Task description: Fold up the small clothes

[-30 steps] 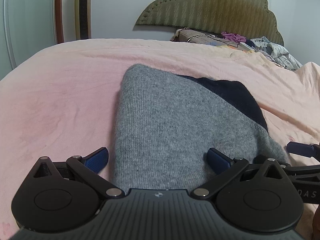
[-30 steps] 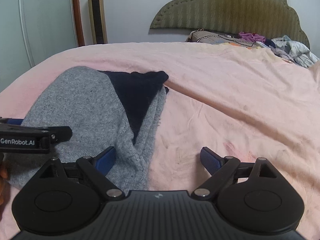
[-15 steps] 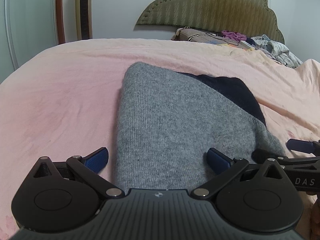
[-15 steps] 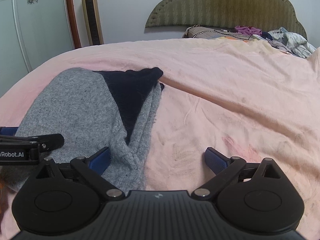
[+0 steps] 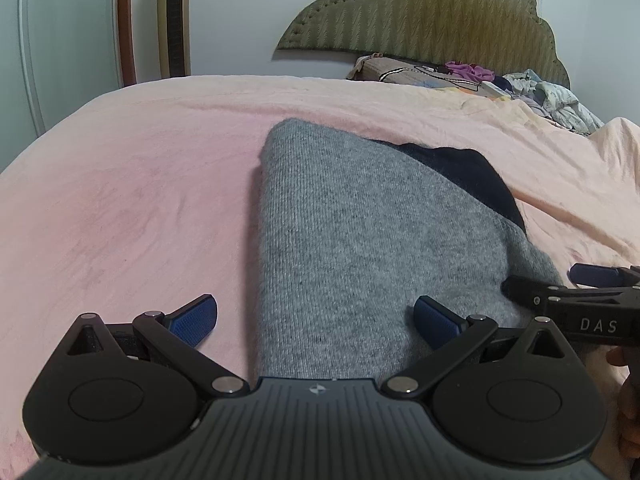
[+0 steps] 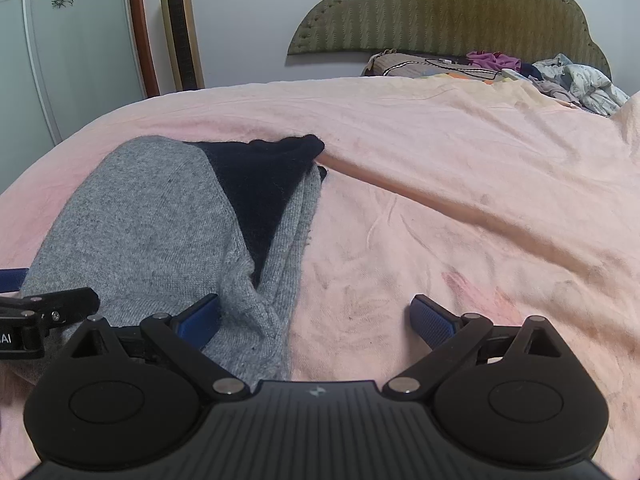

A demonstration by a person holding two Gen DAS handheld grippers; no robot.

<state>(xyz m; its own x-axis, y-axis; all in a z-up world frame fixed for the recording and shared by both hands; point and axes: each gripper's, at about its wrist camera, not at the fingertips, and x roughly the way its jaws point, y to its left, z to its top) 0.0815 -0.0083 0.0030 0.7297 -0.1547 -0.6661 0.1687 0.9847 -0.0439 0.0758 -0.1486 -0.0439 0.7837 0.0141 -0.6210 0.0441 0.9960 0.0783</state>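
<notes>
A folded grey knit garment [image 5: 360,240] with a dark navy part [image 5: 472,176] lies on the pink bedspread [image 5: 120,208]. It also shows in the right wrist view [image 6: 152,220], navy part [image 6: 264,184] at its far right. My left gripper [image 5: 316,318] is open and empty, its jaws straddling the garment's near left edge. My right gripper [image 6: 316,316] is open and empty over the garment's near right edge; its left finger [image 6: 200,316] lies on the grey knit. Each gripper's side shows in the other's view, the right [image 5: 580,300] and the left [image 6: 40,316].
A green padded headboard [image 5: 420,12] stands at the far end, with a heap of loose clothes and a pillow [image 5: 520,84] below it. A gold tower fan [image 6: 180,28] and a wardrobe door [image 6: 72,40] stand at the far left. A long crease [image 6: 440,196] crosses the bedspread.
Both grippers have drawn back and risen slightly from the garment, both staying open. The garment has not moved.
</notes>
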